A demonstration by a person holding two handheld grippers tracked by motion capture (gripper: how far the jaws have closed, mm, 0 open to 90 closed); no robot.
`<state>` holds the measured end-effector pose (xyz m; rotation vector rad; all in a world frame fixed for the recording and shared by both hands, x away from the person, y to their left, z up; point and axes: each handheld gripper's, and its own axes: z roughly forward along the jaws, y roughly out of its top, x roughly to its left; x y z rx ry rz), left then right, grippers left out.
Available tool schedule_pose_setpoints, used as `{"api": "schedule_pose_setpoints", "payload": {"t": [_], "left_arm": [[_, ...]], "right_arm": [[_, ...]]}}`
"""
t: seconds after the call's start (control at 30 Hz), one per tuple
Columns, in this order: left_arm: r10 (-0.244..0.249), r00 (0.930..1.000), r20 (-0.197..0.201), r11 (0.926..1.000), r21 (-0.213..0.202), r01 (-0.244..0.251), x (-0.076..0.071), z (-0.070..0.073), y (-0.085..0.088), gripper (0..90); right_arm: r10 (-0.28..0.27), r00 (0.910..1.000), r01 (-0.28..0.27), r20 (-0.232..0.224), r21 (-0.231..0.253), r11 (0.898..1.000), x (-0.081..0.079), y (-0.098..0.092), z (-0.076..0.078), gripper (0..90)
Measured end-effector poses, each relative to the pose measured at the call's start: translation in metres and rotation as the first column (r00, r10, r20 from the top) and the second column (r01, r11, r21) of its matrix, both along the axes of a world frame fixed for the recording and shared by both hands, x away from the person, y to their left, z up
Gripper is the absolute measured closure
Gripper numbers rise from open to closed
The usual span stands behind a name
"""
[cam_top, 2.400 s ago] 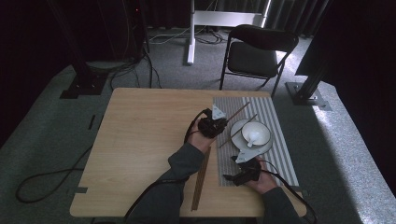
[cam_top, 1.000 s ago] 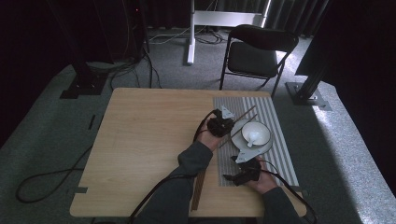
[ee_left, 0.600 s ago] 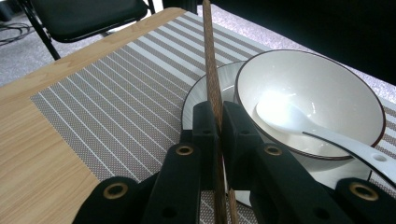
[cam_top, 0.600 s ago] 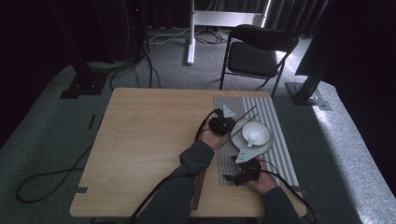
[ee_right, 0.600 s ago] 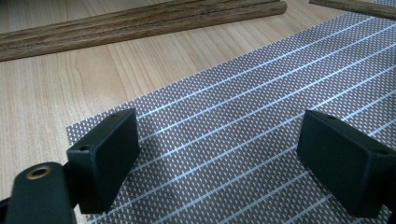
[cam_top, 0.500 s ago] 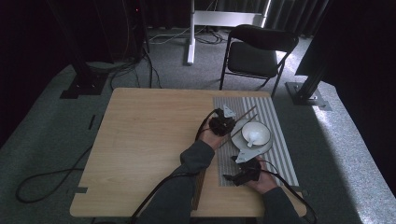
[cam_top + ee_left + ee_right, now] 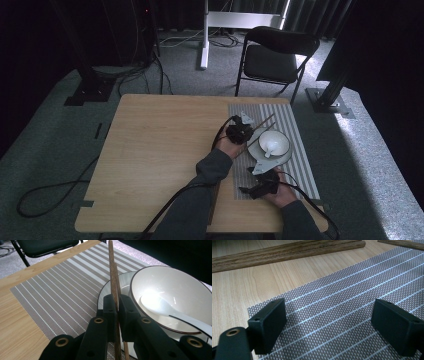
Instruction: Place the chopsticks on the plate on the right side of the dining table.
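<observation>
Light wooden table [image 7: 150,150] on grey carpet floor [image 7: 60,150], black folding chair [image 7: 275,55] behind the table, white stand [image 7: 205,35] left of the chair, black cables [image 7: 45,195] on the floor left of the table, dark curtains at the back.

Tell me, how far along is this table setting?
Done: the bowl with a spoon sits on a plate on the striped mat. In hand: the left gripper is shut on chopsticks beside the bowl. Left: setting them down; the right gripper rests open over the mat.
</observation>
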<state>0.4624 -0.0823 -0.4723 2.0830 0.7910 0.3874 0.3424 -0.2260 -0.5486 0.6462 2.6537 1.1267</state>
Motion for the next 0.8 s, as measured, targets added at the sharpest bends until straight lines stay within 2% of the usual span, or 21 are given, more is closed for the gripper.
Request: {"api": "schedule_pose_setpoints", "payload": {"t": [0.37,0.8], "left_arm": [[0.003,0.9994,-0.034,0.9998,0.018,-0.003,0.007,-0.014,-0.002,85.0],[0.002,0.9974,-0.072,0.9992,0.040,0.001,0.010,-0.029,-0.009,84.9]], "right_arm": [[0.000,1.0000,0.000,0.000,0.000,1.000,0.000,0.000,0.000,12.2],[0.000,1.0000,0.000,0.001,0.000,1.000,0.000,0.000,0.000,12.2]]}}
